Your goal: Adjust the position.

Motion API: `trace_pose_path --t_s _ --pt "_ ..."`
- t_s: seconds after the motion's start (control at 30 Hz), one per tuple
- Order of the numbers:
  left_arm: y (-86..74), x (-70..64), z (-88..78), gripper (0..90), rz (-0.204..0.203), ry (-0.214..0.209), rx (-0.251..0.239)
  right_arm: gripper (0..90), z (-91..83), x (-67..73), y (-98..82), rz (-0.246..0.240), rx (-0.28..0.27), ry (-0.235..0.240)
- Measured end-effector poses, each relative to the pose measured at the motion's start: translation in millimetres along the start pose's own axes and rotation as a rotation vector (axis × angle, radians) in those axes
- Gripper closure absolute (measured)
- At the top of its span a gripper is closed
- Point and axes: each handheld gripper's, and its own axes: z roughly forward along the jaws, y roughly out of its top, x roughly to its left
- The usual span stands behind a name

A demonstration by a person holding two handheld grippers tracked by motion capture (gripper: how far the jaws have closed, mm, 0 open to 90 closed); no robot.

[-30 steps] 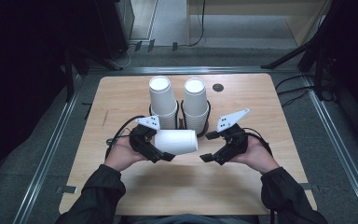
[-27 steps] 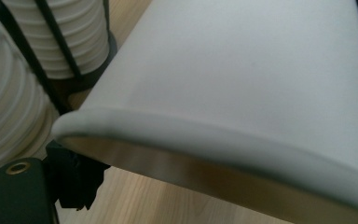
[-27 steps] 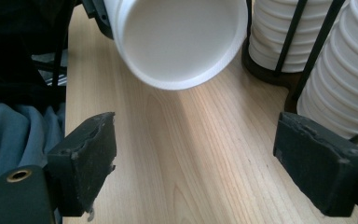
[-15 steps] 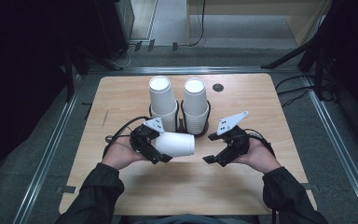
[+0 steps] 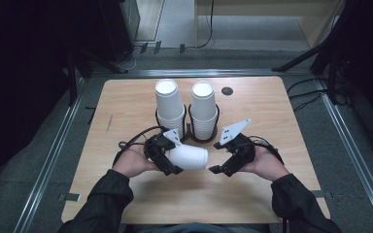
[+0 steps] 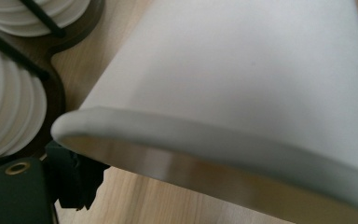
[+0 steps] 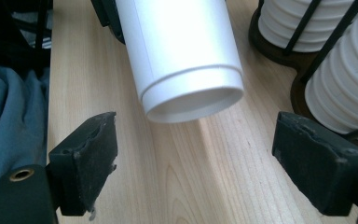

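- The left gripper (image 5: 167,156) has a white paper cup (image 5: 188,158) clamped at its rim end, and the cup lies on its side just above the wooden table (image 5: 272,126), base pointing across at the other hand.
- In the left gripper view the cup (image 6: 242,84) looms huge; its rolled rim curves right across the picture, and one black jaw sits tucked under that rim at lower left, pressed against it.
- The other jaw of that gripper is hidden behind the cup wall, so only one contact can actually be seen.
- Over to the right gripper (image 5: 218,167): jaws wide apart, nothing between them, sitting level just beside the cup's base.
- The right gripper view looks straight along the two black pads (image 7: 86,154), spread to either edge, and the cup's base (image 7: 193,100) hangs in the gap ahead, clear of both pads.
- There is bare wood grain between the base and the pads, so there is no touch yet.
- Behind the hands, two tall stacks of white cups (image 5: 187,104) stand upside down side by side in a black wire holder (image 5: 188,130), mid-table.
- The held cup sits just in front of the left stack, near the holder's foot.
- A small dark round spot (image 5: 227,91) marks the table's far side, well apart from the action.
- The person's dark sleeves (image 5: 102,204) come in from the near edge.
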Motion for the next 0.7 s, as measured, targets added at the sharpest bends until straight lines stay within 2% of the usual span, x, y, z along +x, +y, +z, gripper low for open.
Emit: trace_pose_path --t_s 0.23,0.37,0.5,0.63,0.7 --pt "5.2 -3.7 8.4 11.1 0.023 -0.007 0.03 14.1 11.1 3.9 5.5 -0.024 0.045 0.019" --pt "7.4 -6.1 10.4 11.0 0.025 -0.013 0.027 13.6 20.2 6.1 10.1 -0.04 0.084 0.017" --pt "9.8 -9.2 10.3 10.9 0.036 -0.022 0.032 13.6 29.2 9.5 14.7 -0.054 0.107 0.029" --pt "11.1 -11.7 11.0 10.8 0.042 -0.029 0.033 13.8 37.6 11.2 17.6 -0.077 0.124 0.02" --pt "11.5 -12.1 11.6 10.6 0.045 -0.031 0.041 14.2 40.3 11.3 18.9 -0.072 0.13 0.019"
